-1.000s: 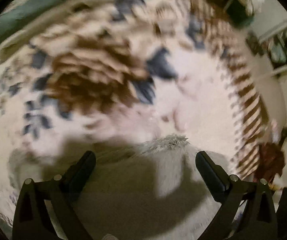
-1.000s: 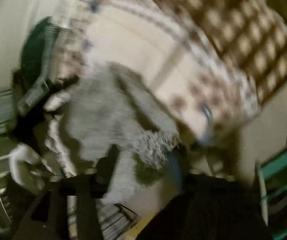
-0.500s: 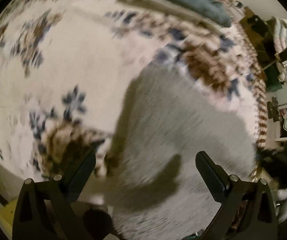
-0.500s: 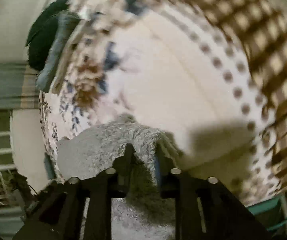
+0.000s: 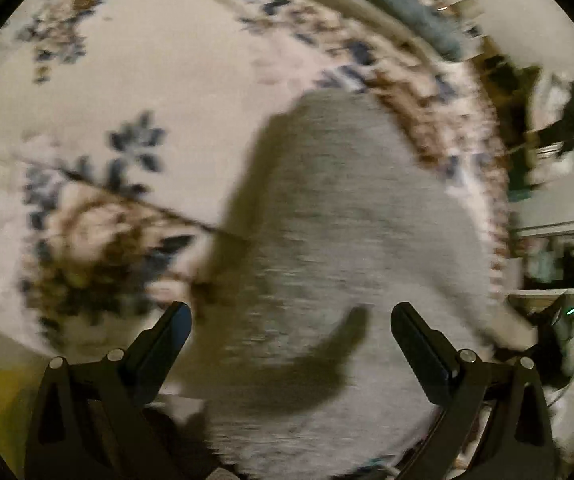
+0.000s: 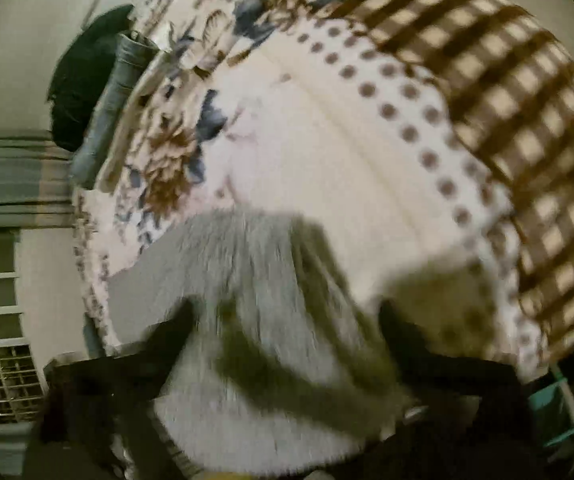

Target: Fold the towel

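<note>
Half a second ago the right gripper (image 6: 283, 320) was pinching the grey towel's (image 6: 255, 280) edge; now its fingers are standing spread, apparently empty, though blur is smearing them. Meanwhile the left gripper (image 5: 291, 332) is hovering over the towel (image 5: 347, 248) with its fingers wide apart, gripping nothing. In the left wrist view the towel is lying flat on the flowered bedspread (image 5: 147, 92), stretching from 6 o'clock toward 1 o'clock. In the right wrist view a brown checked blanket (image 6: 507, 92) is lying at 2 o'clock.
</note>
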`<state>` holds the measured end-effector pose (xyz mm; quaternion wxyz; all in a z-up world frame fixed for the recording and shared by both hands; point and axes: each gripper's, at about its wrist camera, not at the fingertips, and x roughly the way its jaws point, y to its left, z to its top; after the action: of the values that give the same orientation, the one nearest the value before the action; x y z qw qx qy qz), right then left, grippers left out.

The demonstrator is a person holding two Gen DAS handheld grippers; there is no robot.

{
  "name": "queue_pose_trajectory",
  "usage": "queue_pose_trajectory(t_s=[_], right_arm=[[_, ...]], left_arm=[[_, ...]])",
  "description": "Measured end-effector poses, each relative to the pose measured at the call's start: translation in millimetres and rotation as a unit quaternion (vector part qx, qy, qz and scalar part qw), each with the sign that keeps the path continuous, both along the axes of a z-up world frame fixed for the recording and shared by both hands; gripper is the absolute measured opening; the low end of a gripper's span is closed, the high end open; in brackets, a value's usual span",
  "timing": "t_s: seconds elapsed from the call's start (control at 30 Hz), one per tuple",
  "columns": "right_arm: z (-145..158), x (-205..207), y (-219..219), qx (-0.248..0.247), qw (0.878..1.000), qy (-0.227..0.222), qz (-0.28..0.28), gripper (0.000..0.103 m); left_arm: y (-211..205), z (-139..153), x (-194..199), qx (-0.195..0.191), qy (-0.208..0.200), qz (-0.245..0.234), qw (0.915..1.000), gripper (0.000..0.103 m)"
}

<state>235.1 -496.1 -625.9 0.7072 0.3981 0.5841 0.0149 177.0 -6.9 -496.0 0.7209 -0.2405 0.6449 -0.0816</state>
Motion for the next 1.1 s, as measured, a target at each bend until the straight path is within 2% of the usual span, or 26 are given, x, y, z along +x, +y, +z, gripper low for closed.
queue_pose_trajectory(t_s=[0.07,0.13,0.23,0.33,0.43,0.5,0.57,0.63,0.67,0.7,0.73,0.77,0.8,0.83,0.9,0.93,0.97,1.03,1.1], right_arm=[[-6,-25,0,0.029,1.000,0.004,0.001,0.101],[-27,-48,7,0.063,0.998,0.019,0.016,0.101],[-63,-58,23,0.107,0.993,0.028,0.043,0.101],[-92,-53,44,0.151,0.985,0.023,0.075,0.101],[-97,-42,64,0.172,0.979,0.009,0.108,0.102],[-99,-37,73,0.162,0.980,0.017,0.116,0.103],[-91,-42,69,0.156,0.983,0.020,0.093,0.103],[-73,-58,53,0.136,0.989,-0.004,0.050,0.101],[-67,-67,46,0.133,0.991,-0.016,0.027,0.093],[-60,-80,38,0.131,0.991,-0.033,-0.006,0.048],[-56,-90,34,0.117,0.993,-0.026,-0.021,0.013],[-55,-96,33,0.110,0.993,-0.008,-0.031,0.012],[-52,-104,29,0.123,0.991,-0.010,-0.049,0.011],[-46,-112,25,0.117,0.991,-0.010,-0.061,0.011],[-43,-118,23,0.092,0.995,-0.002,-0.043,0.011],[-48,-118,23,0.097,0.995,0.004,-0.035,0.012],[-56,-117,23,0.112,0.993,0.015,-0.026,0.017],[-67,-109,27,0.137,0.990,0.023,-0.006,0.037],[-70,-95,36,0.146,0.989,0.004,0.035,0.091]], left_arm=[[-7,-7,0,-0.033,-0.006,-0.011,0.9994,0.103],[-13,-20,1,-0.050,-0.005,-0.021,0.9985,0.103],[-18,-49,3,-0.049,0.005,-0.038,0.9981,0.103],[-14,-61,4,-0.055,0.012,-0.039,0.9976,0.103],[-7,-66,4,-0.073,0.010,-0.038,0.9966,0.103],[-5,-67,3,-0.075,0.016,-0.036,0.9964,0.103],[-3,-61,2,-0.074,0.013,-0.035,0.9965,0.103],[-4,-56,0,-0.064,0.010,-0.040,0.9971,0.103],[-5,-52,-1,-0.064,0.007,-0.041,0.9971,0.103],[-6,-50,-1,-0.063,0.007,-0.043,0.9971,0.103],[-6,-49,-2,-0.059,0.008,-0.045,0.9972,0.103],[-7,-49,-3,-0.059,0.007,-0.047,0.9971,0.103],[-7,-49,-4,-0.060,0.008,-0.048,0.9970,0.103],[-5,-50,-5,-0.059,0.011,-0.049,0.9970,0.103],[-4,-52,-4,-0.067,0.013,-0.052,0.9963,0.103],[-5,-52,-3,-0.066,0.012,-0.054,0.9963,0.103],[-5,-52,-3,-0.064,0.011,-0.056,0.9963,0.103],[-8,-53,3,-0.069,0.008,-0.056,0.9960,0.103],[-8,-55,5,-0.085,0.004,-0.053,0.9950,0.103]])
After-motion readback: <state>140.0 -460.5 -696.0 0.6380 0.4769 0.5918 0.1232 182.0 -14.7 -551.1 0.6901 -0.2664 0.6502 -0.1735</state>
